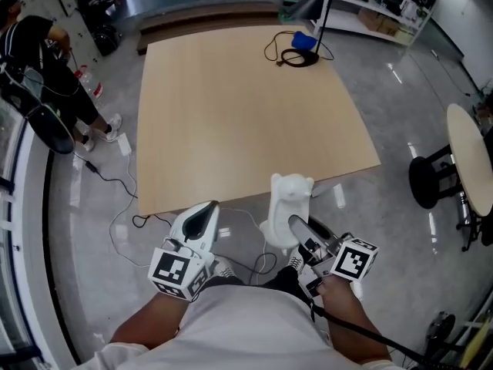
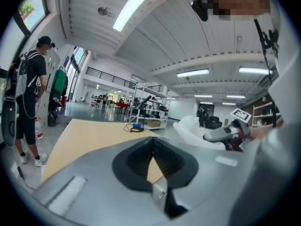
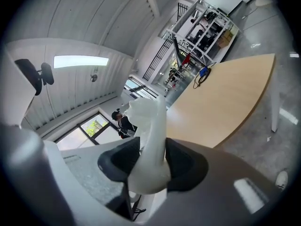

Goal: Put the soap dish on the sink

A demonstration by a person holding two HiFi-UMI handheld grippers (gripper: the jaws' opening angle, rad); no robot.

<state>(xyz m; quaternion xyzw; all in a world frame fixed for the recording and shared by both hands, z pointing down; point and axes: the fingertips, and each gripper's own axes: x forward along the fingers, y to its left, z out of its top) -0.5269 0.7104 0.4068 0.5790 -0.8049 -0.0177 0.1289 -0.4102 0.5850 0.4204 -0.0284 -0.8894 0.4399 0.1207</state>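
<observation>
Currently the dish [image 1: 291,199] is held in the right gripper [image 1: 303,228], low and near the body, just off the near edge of the table [image 1: 239,106]. In the right gripper view the jaws are seen pinching the dish [image 3: 149,140] by a thin wall, with its white body standing up beyond the right gripper [image 3: 153,164]. The grip looks narrow; some risk of the dish swivelling is judged.

The left gripper [image 1: 202,219] is held beside it, to the left, apart from the dish. Its jaws are pressed together at the tips with nothing between them, as seen in the left gripper view [image 2: 153,147].

No sink is seen in any view. On the table only a cable with a blue item [image 1: 302,48] is noted, at the far side. A bystander [image 1: 46,60] is noted far left on the floor.

Step in hand, as judged: carrying, with the dish picked up and not yet placed. The task is judged roughly midway.

Next move: the sink must first be found, probably by turning away from the table. The dish is then to be brought level over the sink's rim, set down flat, and the right jaws spread only once it is resting.
</observation>
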